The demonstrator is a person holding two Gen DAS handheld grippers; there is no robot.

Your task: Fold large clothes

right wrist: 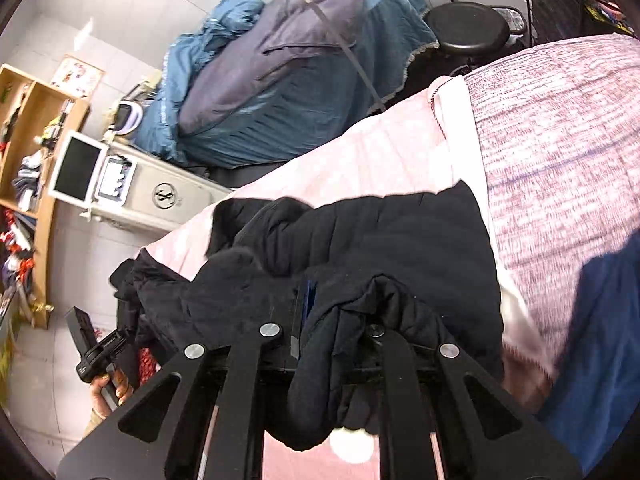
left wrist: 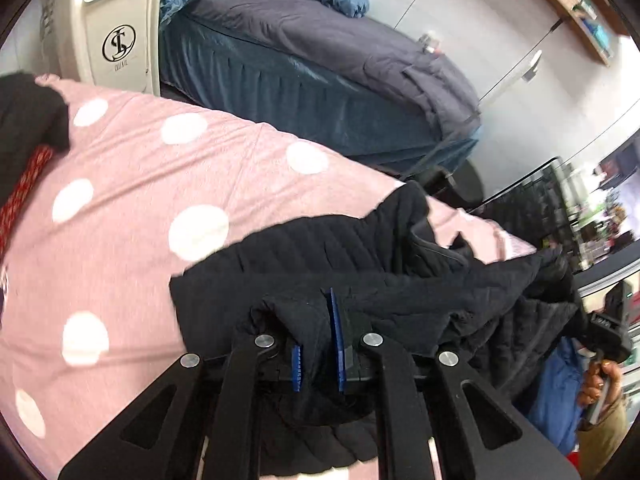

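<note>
A black quilted jacket lies bunched over the near edge of a pink bed cover with white dots. My left gripper is shut on a fold of the jacket, its blue pads pinching the cloth. In the right wrist view the same jacket hangs between both hands. My right gripper is shut on another bunched fold, which hides most of its fingers. The right gripper also shows at the far right of the left wrist view, the left gripper at the lower left of the right wrist view.
A second bed with a grey quilt and teal skirt stands beyond. A cream machine with a logo stands beside it. A black round stool and wooden shelves are around. A purple knit blanket covers the bed's right part.
</note>
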